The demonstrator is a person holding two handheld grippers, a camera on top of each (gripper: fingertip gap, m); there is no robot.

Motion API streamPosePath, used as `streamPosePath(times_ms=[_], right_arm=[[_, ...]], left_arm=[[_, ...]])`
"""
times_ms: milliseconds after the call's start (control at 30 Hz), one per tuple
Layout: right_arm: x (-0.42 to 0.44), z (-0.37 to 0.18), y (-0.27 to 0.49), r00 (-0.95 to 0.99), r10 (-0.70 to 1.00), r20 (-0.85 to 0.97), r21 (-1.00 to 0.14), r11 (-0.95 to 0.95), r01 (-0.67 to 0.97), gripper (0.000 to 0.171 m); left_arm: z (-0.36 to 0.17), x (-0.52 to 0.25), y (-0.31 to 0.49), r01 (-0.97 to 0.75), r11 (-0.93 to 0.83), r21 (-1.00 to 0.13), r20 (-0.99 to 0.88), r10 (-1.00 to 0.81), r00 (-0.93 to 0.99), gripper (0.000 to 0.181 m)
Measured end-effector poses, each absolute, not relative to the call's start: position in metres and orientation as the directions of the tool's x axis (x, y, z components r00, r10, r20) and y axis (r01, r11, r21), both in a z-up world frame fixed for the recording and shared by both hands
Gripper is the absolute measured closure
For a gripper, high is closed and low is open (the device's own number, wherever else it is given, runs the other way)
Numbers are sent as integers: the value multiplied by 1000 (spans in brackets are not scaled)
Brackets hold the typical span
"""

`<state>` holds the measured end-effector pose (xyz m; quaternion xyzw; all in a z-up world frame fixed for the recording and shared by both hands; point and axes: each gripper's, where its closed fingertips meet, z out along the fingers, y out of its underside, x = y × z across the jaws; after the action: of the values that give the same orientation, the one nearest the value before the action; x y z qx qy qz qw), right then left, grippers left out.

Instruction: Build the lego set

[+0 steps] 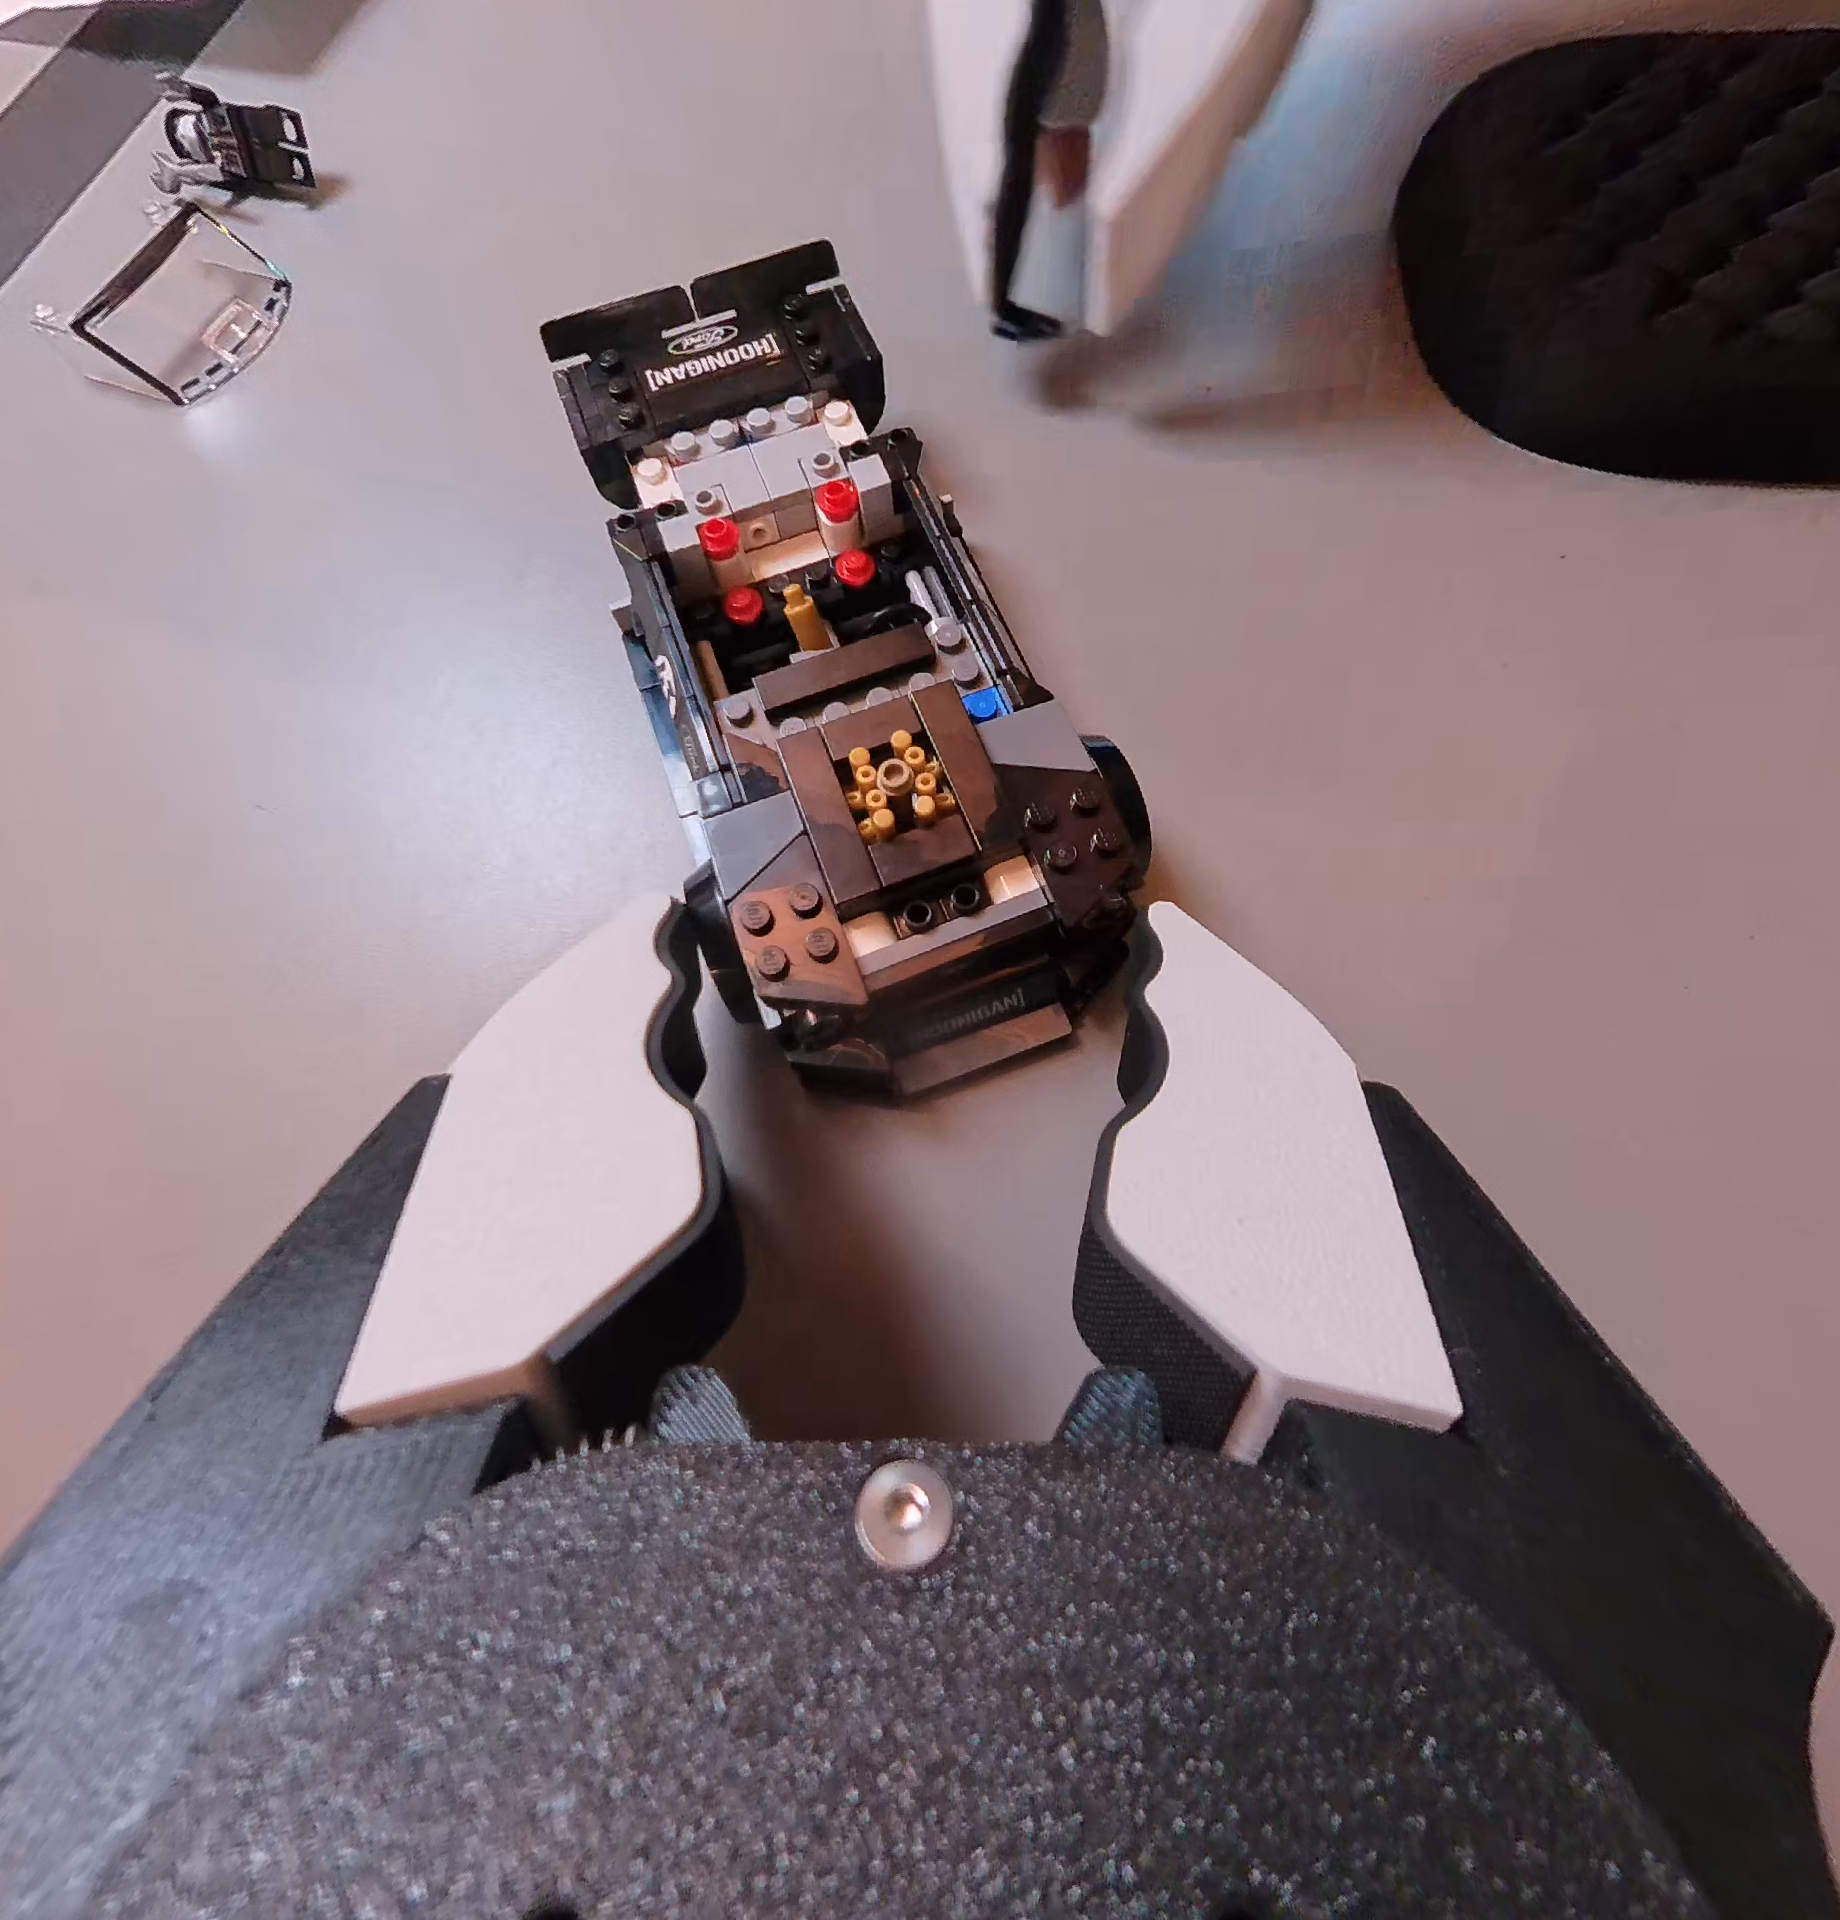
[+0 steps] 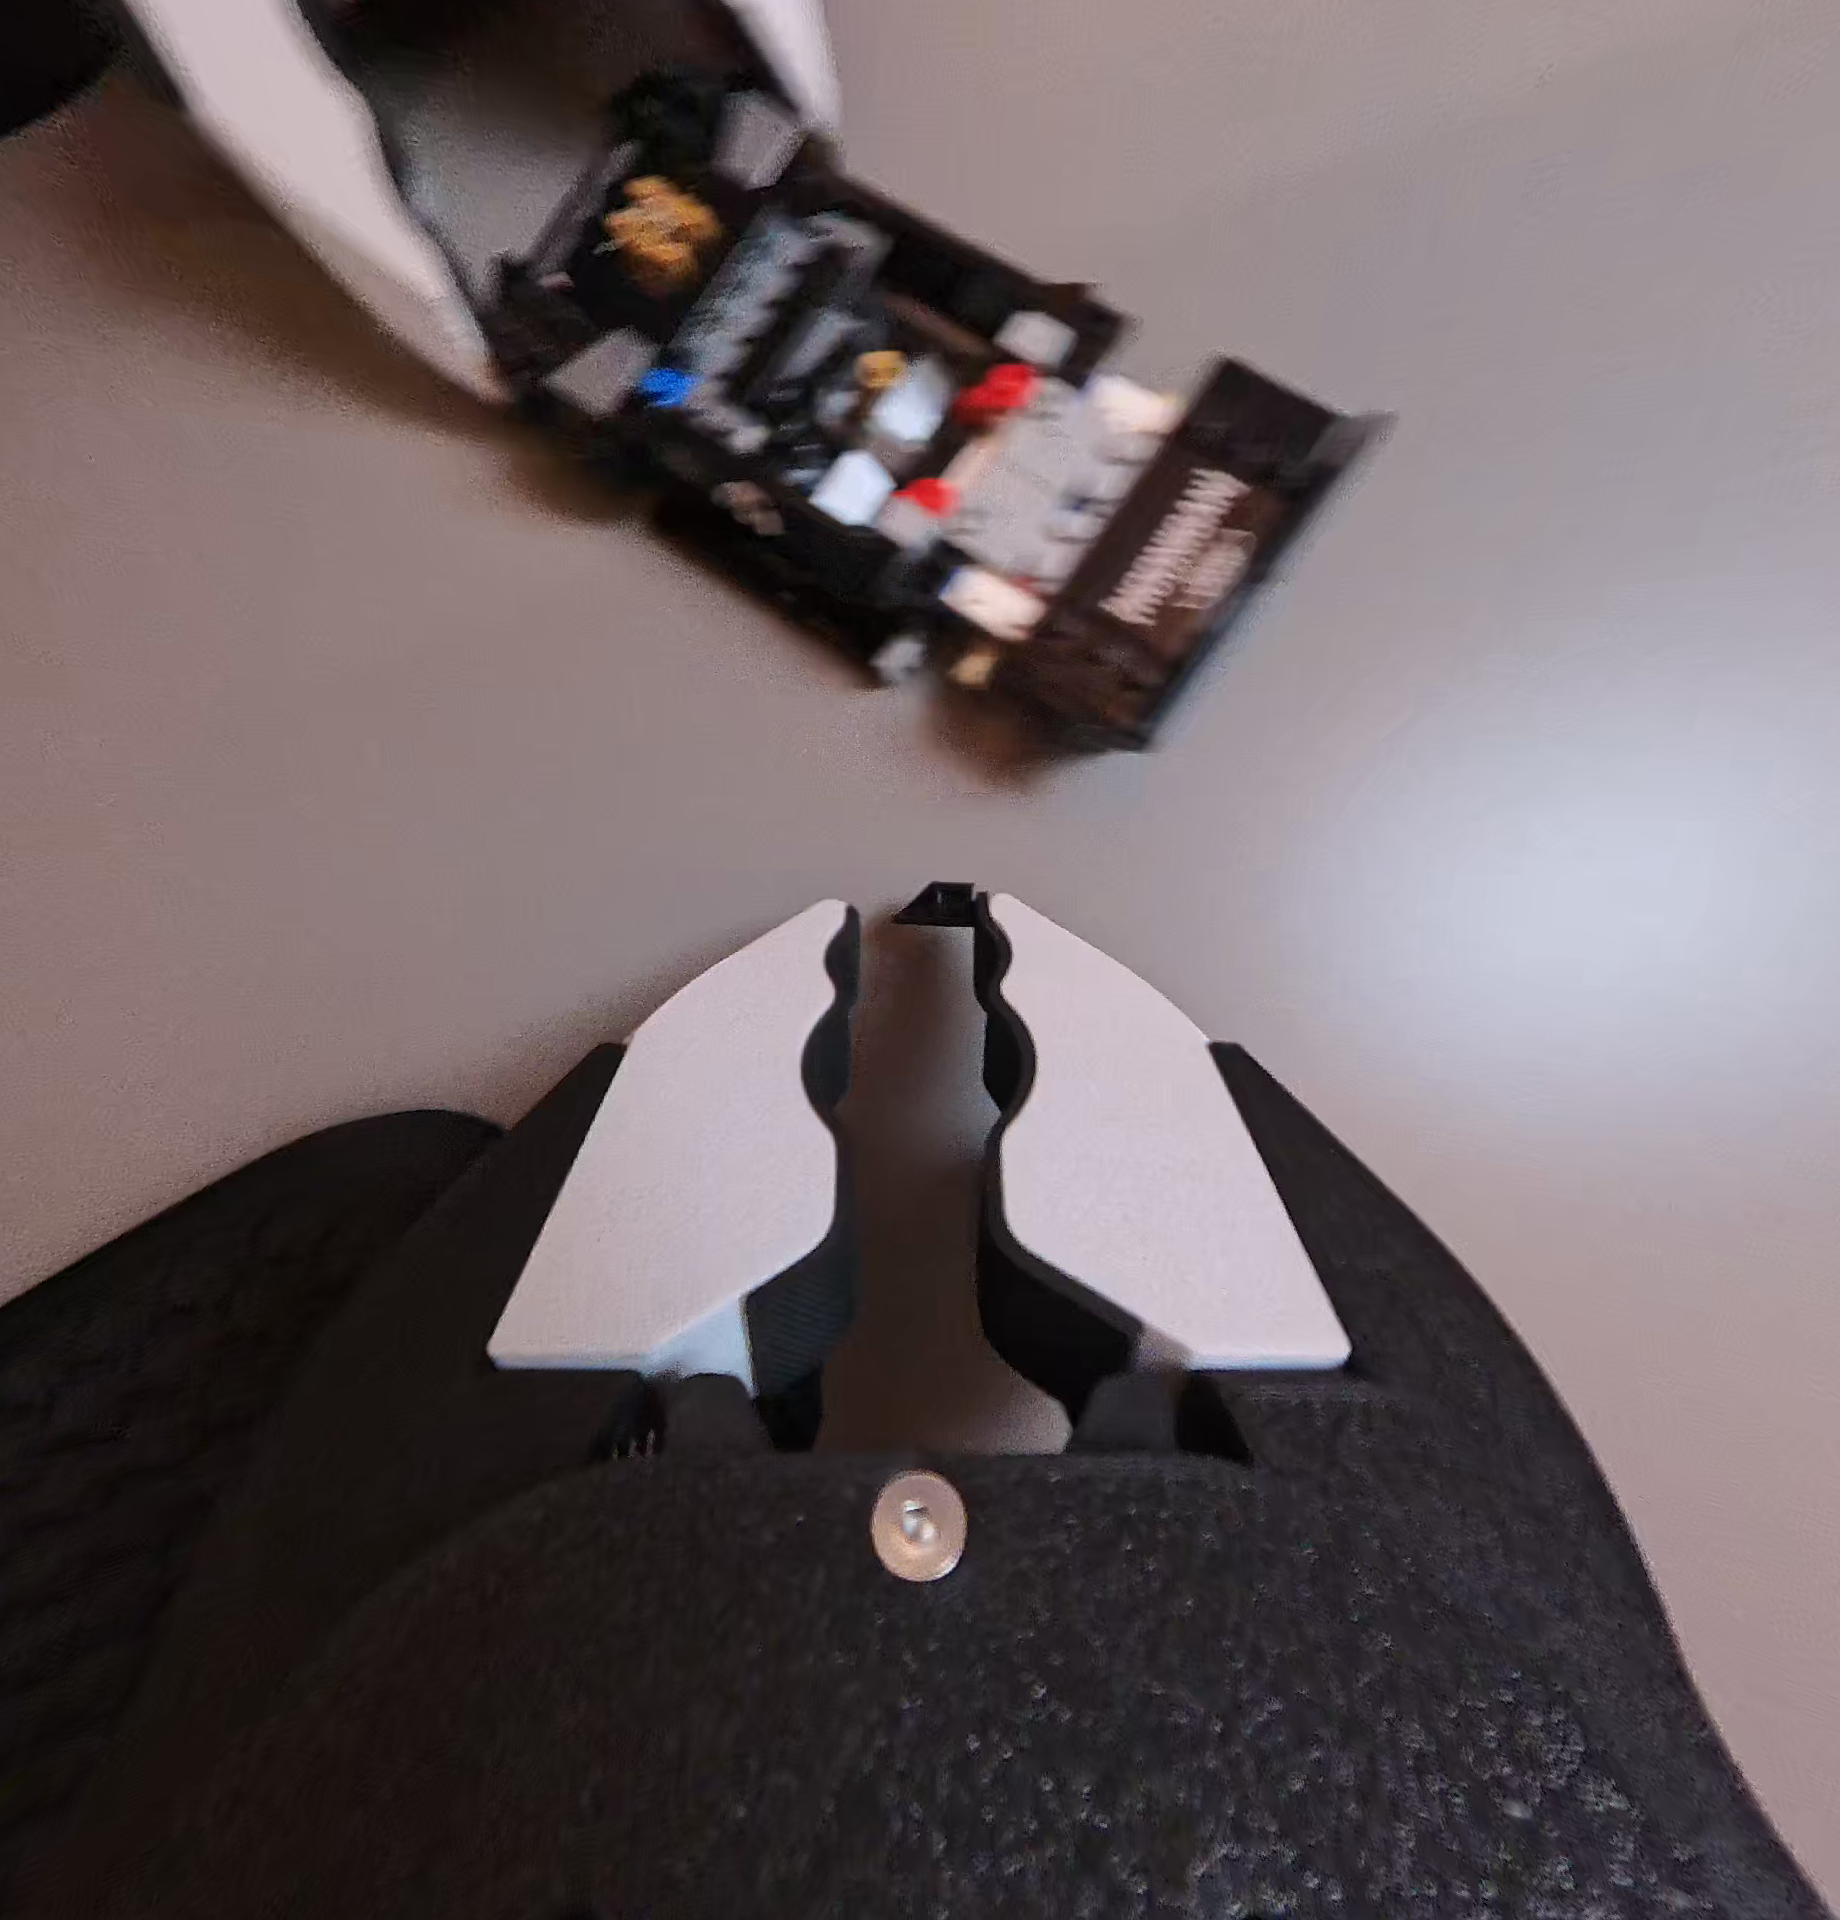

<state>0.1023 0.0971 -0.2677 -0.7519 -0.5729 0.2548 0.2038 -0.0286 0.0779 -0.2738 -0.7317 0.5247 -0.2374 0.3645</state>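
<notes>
The car's (image 1: 843,707) nose is flanked by the released left gripper (image 1: 911,935); a small black piece (image 2: 937,906) (barely pinched) is grasped by the right gripper (image 2: 921,914) and could be dropped.

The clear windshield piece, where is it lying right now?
In the left wrist view, the clear windshield piece lies on the table, upper left, beyond the lego car, just below a small black assembly.

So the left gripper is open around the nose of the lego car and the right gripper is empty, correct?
Not quite. The right gripper is not empty: the right wrist view shows a small black piece pinched at its fingertips. The rest holds: in the left wrist view the left gripper is open, a finger on each side of the nose of the lego car.
</notes>
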Motion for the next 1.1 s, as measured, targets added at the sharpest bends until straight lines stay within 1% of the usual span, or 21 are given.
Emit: streamPosePath(times_ms=[67,233,267,367,400,500,667,833,933,1100], right_arm=[[95,-268,79,179,977,-117,-608,-213,765,147],[88,-258,63,195,975,-108,-675,-215,706,145],[89,-258,60,198,975,-105,-670,-216,710,144],[89,-264,52,168,986,-11,-635,-137,760,144],[90,-267,52,180,984,2,-622,-139,771,144],[90,-272,56,242,970,-14,-612,-199,765,148],[80,-279,61,309,951,-16,-601,-256,757,149],[72,-280,65,340,940,-41,-584,-298,755,149],[72,-282,67,347,938,-20,-558,-298,774,155],[72,-282,67,354,935,-19,-562,-303,770,156]], left_arm=[[-274,-28,78,-597,-182,-782,-37,-941,336,103],[-275,-29,77,-609,-168,-775,-57,-942,331,103],[-275,-29,77,-610,-167,-775,-58,-942,331,103],[-275,-29,77,-610,-166,-775,-59,-942,331,103],[-275,-29,77,-610,-166,-774,-59,-942,331,103],[-275,-29,78,-613,-164,-773,-62,-942,330,103],[-275,-29,77,-618,-158,-770,-69,-942,328,103],[-276,-29,77,-622,-156,-767,-72,-943,325,103],[-275,-30,77,-626,-153,-764,-75,-944,322,103],[-274,-32,77,-633,-139,-761,-87,-946,312,103]])
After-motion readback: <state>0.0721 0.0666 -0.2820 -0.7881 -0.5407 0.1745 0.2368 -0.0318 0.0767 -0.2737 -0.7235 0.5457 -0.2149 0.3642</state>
